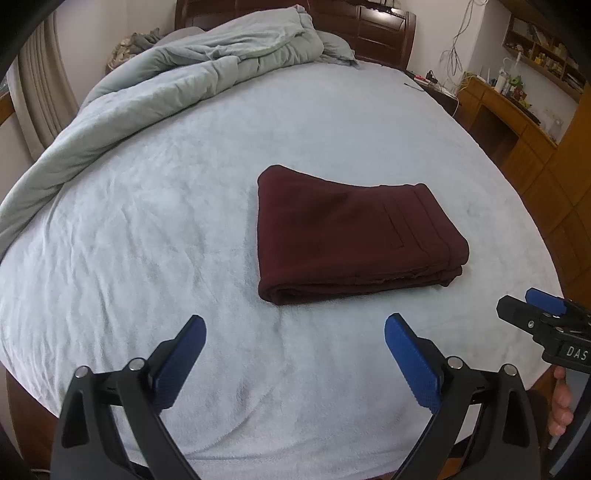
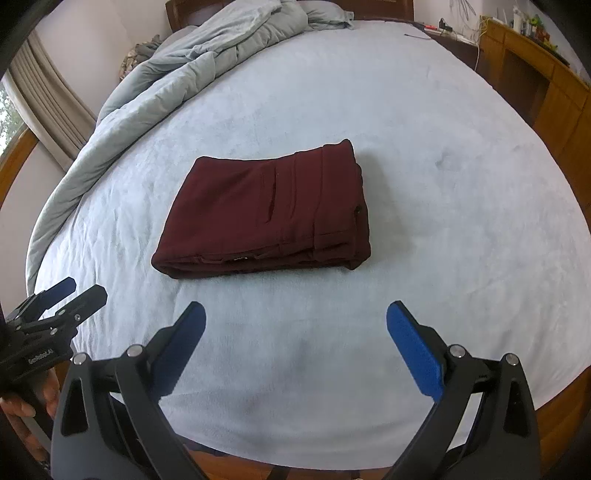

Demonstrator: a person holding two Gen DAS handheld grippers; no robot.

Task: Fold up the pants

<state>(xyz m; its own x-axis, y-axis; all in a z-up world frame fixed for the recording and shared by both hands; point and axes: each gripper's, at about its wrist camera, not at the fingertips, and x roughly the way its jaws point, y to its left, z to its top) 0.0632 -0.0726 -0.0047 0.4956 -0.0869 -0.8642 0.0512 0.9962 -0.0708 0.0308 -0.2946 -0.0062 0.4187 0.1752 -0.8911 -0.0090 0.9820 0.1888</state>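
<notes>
The maroon pants [image 1: 351,232] lie folded into a compact rectangle on the light blue bed sheet [image 1: 147,240]; they also show in the right wrist view [image 2: 269,210], with the waistband and a pocket slit on top. My left gripper [image 1: 294,325] is open and empty, held over the sheet in front of the pants. My right gripper [image 2: 295,310] is open and empty, also just short of the pants' near edge. Each gripper appears at the edge of the other's view: the right one [image 1: 532,306] and the left one [image 2: 79,290].
A crumpled grey-green duvet [image 1: 177,81] lies along the bed's far left side up to the dark headboard [image 1: 369,26]. Wooden desk and shelves [image 1: 517,110] stand to the right. Curtains [image 2: 44,96] hang at left. The bed's near edge [image 2: 295,458] lies just below the grippers.
</notes>
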